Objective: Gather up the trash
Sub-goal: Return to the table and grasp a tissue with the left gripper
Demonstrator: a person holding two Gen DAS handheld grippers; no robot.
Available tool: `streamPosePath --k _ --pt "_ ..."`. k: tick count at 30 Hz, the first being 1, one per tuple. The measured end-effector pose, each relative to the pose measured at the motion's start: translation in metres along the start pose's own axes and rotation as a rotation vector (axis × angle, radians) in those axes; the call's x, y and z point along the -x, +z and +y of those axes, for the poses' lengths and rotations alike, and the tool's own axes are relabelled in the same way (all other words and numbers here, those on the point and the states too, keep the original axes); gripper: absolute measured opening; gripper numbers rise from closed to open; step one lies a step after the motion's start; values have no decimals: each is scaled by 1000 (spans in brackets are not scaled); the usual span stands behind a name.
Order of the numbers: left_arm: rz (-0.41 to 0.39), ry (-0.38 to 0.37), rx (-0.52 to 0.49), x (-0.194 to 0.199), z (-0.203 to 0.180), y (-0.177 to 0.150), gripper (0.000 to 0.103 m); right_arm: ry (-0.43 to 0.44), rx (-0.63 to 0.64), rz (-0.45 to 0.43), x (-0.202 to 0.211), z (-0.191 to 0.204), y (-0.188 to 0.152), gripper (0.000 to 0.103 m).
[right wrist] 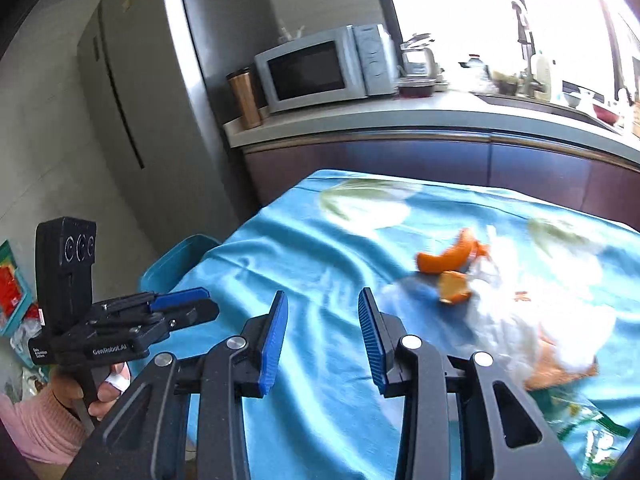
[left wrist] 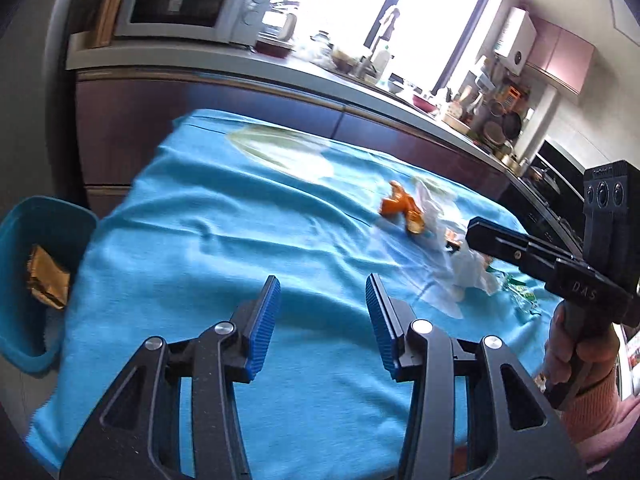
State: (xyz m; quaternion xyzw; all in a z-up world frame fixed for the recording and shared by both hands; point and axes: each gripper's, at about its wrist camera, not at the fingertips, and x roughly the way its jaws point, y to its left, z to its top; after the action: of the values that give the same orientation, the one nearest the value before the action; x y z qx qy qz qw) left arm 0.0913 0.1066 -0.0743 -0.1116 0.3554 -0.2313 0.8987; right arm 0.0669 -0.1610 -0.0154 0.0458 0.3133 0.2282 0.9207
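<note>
Trash lies clustered on the right half of a table under a turquoise cloth (left wrist: 224, 240): two pieces of orange peel (left wrist: 402, 208), one crumpled clear plastic wrapper (left wrist: 472, 268) just beside them, one green-printed packet (left wrist: 520, 296) at the near right edge, and, in the right wrist view, one brown piece (right wrist: 556, 372) partly under the plastic. One teal bin (left wrist: 24, 280) stands off the table's left edge, below the tabletop, with one brown-gold wrapper (left wrist: 46, 280) inside. Two grippers are in play. Left gripper (left wrist: 322, 322): blue pads spread, nothing between them, held over bare cloth at the near left. Right gripper (right wrist: 322, 334): pads likewise spread and empty, over the cloth just short of the peel and plastic; in the left wrist view its body reaches over the wrapper. Each is carried by a hand (left wrist: 568, 352) in a pink sleeve. The cloth's left and middle parts are bare, giving open room toward the bin. Along the far edge run one cabinet front and one countertop (right wrist: 400, 120) bearing one microwave (right wrist: 320, 68).
</note>
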Motion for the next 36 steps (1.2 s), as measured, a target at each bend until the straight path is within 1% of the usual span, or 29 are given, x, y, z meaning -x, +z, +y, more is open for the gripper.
streamPosePath --k 3,6,9,10,11,13,16,20,23,26,30,31,32,33,34,35,36 --pt "34 -59 -50 -20 -32 0 45 -120 -38 -45 22 -35 -5 35" --pt "52 -106 -100 -38 -62 4 51 -220 -87 -78 39 -67 -10 40" --pt "70 -146 -135 -56 -88 9 52 -289 -156 -71 46 -103 -16 42" --pt "79 -163 -141 -62 -95 12 52 -299 -185 -70 44 -111 -16 45" --pt "89 -180 -145 -69 -103 15 53 -299 -212 -69 45 -119 -19 48" --pt "106 -206 -150 -80 -114 19 54 -301 -250 -67 45 -129 -23 50" --pt "136 -233 -156 -98 -127 26 54 -263 -310 -57 38 -139 -27 54" --pt "173 -257 -152 -118 -139 31 54 -215 -371 -41 27 -149 -29 54" --pt "195 -264 -147 -132 -146 32 51 -174 -420 -42 23 -155 -30 55" --pt "222 -264 -141 -145 -151 32 44 -122 -470 -42 19 -162 -31 55" --pt "247 -283 -122 -154 -151 29 23 -83 -514 -44 13 -167 -31 54" --pt "248 -283 -122 -154 -151 29 20 -68 -525 -38 12 -168 -32 50" --pt "248 -281 -126 -155 -152 28 14 -53 -541 -34 11 -170 -33 41" --pt "247 -282 -129 -155 -152 28 8 -40 -558 -35 11 -172 -35 36" --pt "247 -288 -130 -154 -152 27 6 -27 -566 -34 11 -173 -36 20" --pt "245 -292 -131 -154 -153 27 4 -17 -570 -33 11 -174 -36 9" --pt "239 -292 -132 -152 -153 27 3 -15 -570 -36 12 -174 -37 7"
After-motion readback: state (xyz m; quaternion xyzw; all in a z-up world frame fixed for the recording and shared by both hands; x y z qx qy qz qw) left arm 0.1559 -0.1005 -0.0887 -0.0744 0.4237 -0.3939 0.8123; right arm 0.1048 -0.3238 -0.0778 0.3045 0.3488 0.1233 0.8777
